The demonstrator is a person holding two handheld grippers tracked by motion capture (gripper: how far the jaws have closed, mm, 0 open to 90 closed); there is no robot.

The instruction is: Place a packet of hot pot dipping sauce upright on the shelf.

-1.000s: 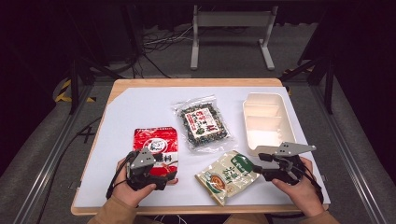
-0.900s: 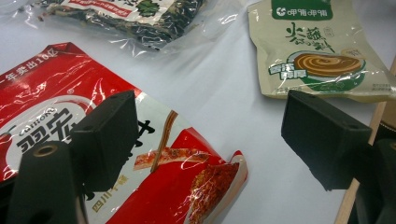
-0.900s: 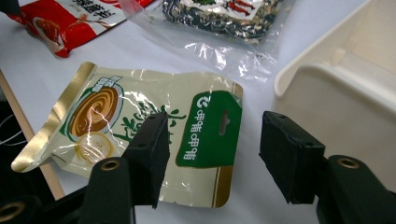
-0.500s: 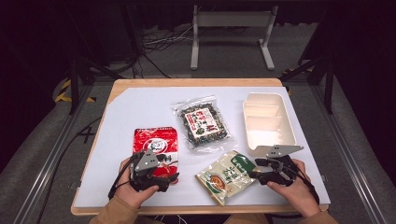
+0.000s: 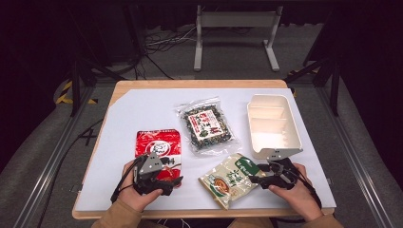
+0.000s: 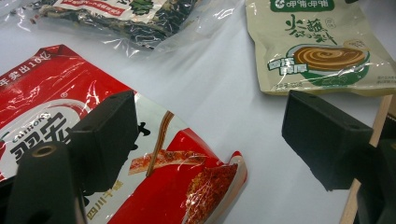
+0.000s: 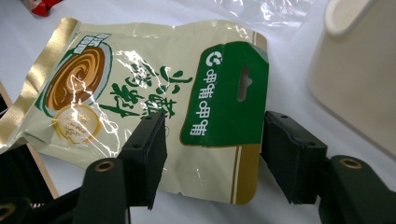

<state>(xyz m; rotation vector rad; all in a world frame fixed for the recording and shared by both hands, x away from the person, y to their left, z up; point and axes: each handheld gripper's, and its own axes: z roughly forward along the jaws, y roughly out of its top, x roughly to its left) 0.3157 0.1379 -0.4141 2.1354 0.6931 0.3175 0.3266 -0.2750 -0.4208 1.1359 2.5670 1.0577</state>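
Glossy plastic beige pouch (image 7: 154,107), shiny red packet (image 6: 70,140), matt white plastic bin (image 5: 273,126).

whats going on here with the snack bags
A person at a table works a gripper in each hand. The right gripper has its jaws open around the green-topped end of the beige bag, not yet pinching it. The left gripper sits open over a corner of the red bag. A clear bag and a white bin lie beyond.

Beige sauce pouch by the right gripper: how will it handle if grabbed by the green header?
The beige pouch looks glossy, so probably slippery. Its film wrinkles and its corner lifts, so it will likely droop from the green header. It lies flat, so rolling seems unlikely.
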